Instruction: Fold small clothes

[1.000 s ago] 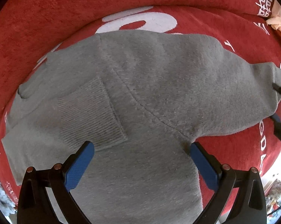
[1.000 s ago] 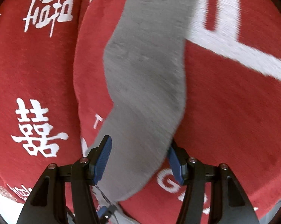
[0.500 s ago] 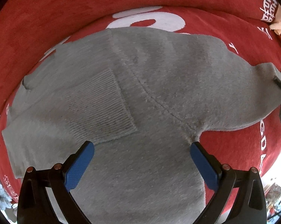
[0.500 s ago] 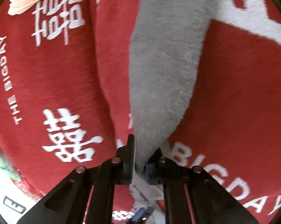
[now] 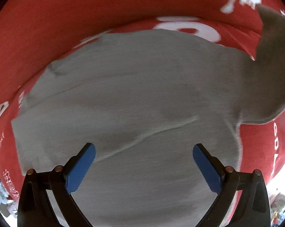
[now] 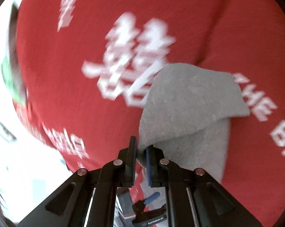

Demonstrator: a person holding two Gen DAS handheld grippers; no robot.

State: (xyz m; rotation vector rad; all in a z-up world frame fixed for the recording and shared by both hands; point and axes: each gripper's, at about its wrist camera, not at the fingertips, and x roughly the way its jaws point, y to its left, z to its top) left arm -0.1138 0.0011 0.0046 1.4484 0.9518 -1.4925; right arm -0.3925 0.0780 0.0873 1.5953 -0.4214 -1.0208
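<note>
A small grey knitted sweater (image 5: pixel 135 98) lies spread on a red cloth. My left gripper (image 5: pixel 144 149) hangs open straight above its body, blue pads wide apart, nothing between them. One sleeve (image 5: pixel 271 60) rises off the cloth at the right edge of the left wrist view. In the right wrist view the same grey sleeve (image 6: pixel 188 102) hangs folded over from my right gripper (image 6: pixel 140 147), which is shut on the sleeve's end and points slightly downward. The other sleeve lies folded across the sweater's left side.
The red cloth (image 5: pixel 70 19) with white printed characters and letters (image 6: pixel 135 56) covers the whole work surface. Its edge shows at the left in the right wrist view, with a bright floor (image 6: pixel 21 170) beyond. A blue-padded part (image 6: pixel 151 198) shows below the right gripper.
My right gripper closed on the sleeve end and lifted it up off the cloth, swinging round. My left gripper slid across above the sweater's body, still open.
</note>
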